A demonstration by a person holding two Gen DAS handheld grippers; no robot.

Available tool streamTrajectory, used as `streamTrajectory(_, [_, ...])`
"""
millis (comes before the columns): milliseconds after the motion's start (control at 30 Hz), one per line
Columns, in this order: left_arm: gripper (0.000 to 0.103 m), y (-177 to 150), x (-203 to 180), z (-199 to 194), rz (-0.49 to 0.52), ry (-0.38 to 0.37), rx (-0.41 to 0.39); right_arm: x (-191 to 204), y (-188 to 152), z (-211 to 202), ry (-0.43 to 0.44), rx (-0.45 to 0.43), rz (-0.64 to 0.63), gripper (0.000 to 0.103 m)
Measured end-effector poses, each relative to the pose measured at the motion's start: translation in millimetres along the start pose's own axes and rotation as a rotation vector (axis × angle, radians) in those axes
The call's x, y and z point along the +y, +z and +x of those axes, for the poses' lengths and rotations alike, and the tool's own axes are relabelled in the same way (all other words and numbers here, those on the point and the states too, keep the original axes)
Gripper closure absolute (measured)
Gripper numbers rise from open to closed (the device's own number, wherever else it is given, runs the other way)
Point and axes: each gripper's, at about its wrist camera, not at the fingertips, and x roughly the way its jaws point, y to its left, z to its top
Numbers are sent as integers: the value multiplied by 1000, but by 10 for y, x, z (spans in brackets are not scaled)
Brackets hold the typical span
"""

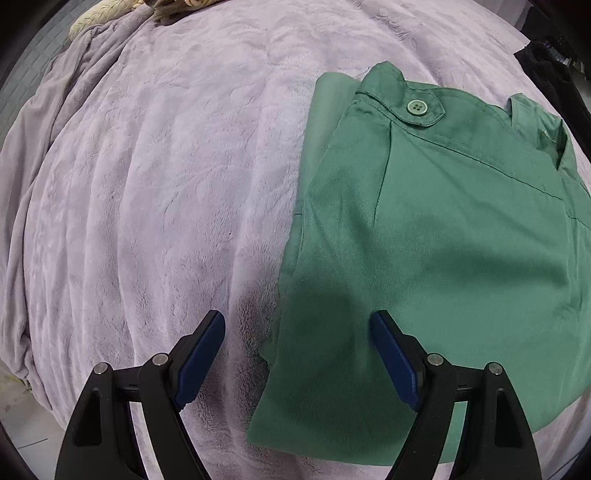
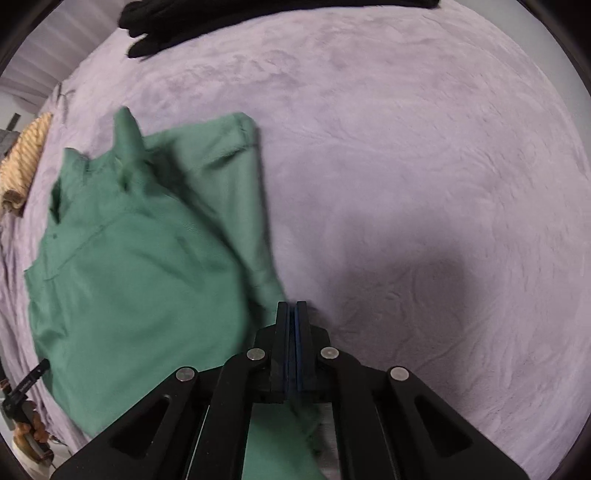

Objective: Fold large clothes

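Left gripper (image 1: 298, 334) is held wide open, empty, astride the green garment (image 1: 443, 240) edge, likely for pickup; right gripper (image 2: 292, 314) is closed, apparently empty, beside it.

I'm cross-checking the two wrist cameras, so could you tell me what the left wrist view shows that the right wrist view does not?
Only the left wrist view shows the left gripper, open over the garment's edge, and the green button on its tab.

Only the right wrist view shows the right gripper, shut at the garment's right edge; whether it pinches cloth is unclear. It also shows a twisted yellow cord at far left.

Both show the green garment lying on the lilac plush blanket, with dark clothing at its far edge.
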Motion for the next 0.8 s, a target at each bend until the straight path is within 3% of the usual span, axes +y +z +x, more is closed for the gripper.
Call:
streamTrajectory(100, [20, -29, -9, -125, 12, -2, -23, -247, -102, -58, 91, -4, 135, 101])
streamTrajectory(167, [20, -63, -13, -245, 25, -11, -44, -297, -197, -190, 113, -23, 157, 100])
streamTrajectory(367, [20, -310, -81, -387, 43, -45, -46, 108, -642, -623, 181, -121, 4, 100])
streamTrajectory(467, [20, -480, -100, -173, 48, -11, 11, 324, -817, -451, 158, -72, -55, 100])
streamTrajectory(533, [20, -555, -40, -45, 34, -11, 33, 347, -876, -211, 102, -14, -45, 100])
streamTrajectory(600, [20, -603, 66, -15, 5, -20, 51, 248, -922, -31, 111, 26, 3, 100])
streamTrajectory(667, [20, -652, 173, -64, 0, -7, 43, 132, -949, -34, 147, 22, 57, 101])
streamTrajectory(800, [20, -758, 343, -144, -23, 9, 55, 82, -991, -182, 110, 23, 59, 100])
